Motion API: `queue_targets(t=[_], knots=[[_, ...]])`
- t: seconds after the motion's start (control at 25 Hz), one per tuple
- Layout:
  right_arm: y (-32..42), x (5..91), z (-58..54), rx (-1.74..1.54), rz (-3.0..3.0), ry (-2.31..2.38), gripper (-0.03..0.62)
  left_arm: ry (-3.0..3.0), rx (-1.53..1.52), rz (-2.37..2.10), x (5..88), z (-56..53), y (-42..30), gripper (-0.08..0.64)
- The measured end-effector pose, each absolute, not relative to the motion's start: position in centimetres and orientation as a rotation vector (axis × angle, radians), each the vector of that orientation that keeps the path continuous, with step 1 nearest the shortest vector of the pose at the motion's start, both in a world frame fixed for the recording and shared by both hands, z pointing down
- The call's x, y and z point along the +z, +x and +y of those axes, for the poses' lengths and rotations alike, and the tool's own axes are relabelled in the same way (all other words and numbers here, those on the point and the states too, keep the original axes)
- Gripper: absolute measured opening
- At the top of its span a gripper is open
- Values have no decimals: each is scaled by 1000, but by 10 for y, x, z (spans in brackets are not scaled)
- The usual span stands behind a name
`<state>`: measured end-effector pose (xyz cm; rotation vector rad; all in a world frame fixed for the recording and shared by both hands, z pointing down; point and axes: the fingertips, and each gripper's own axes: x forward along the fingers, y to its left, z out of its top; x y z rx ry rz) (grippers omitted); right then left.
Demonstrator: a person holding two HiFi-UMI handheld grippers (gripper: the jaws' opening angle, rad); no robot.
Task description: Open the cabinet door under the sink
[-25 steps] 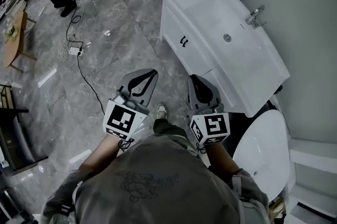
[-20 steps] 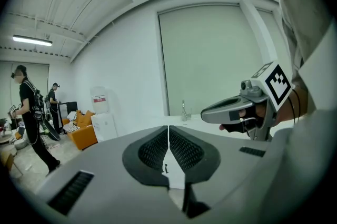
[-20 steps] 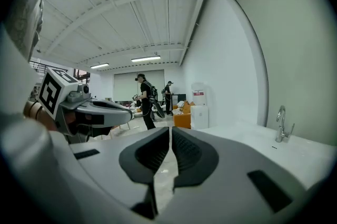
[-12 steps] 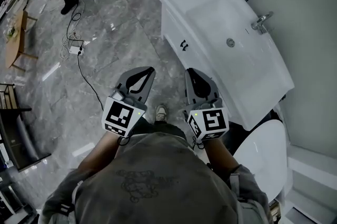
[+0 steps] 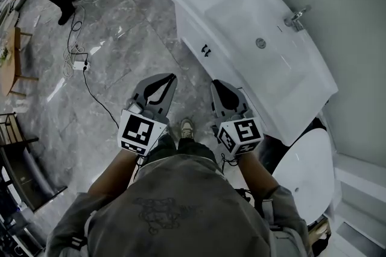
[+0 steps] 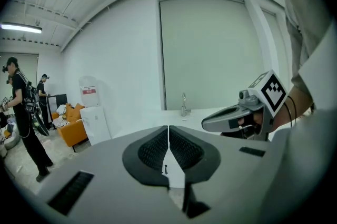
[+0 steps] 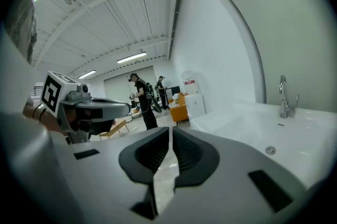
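Approach stage, we judge: left claw [image 5: 170,77] and right claw [image 5: 216,84] both have jaws together and hold nothing, with the cabinet door [image 5: 194,38] under the sink [image 5: 238,11] ahead, untouched; next, one claw must part and reach its dark handle [image 5: 206,50].

Floor [image 5: 136,53] ahead lies open; sink cabinet [image 5: 194,38] and toilet [image 5: 304,171] crowd the right.

No legible words or numbers anywhere, red label [image 6: 88,90] on top part of white water dispenser [image 6: 96,124], print too small to read, black-and-white square markers on cubes of left gripper [image 5: 171,77] and right gripper [image 5: 215,84], patterns only, no letters
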<state>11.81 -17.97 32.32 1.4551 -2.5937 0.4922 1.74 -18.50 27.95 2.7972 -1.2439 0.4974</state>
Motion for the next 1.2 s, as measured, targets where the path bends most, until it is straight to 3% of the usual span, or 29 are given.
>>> queue_targets(t=[0.64, 0.76, 1.2], knots=[[110, 461, -279, 725, -2379, 1559, 43, 2804, 478, -1133, 363, -262, 16, 21], [110, 496, -299, 751, -2318, 1575, 129, 2822, 464, -1085, 384, -276, 25, 21], [132, 627, -352, 852, -2025, 1769, 147, 2810, 531, -1020, 486, -328, 31, 21]])
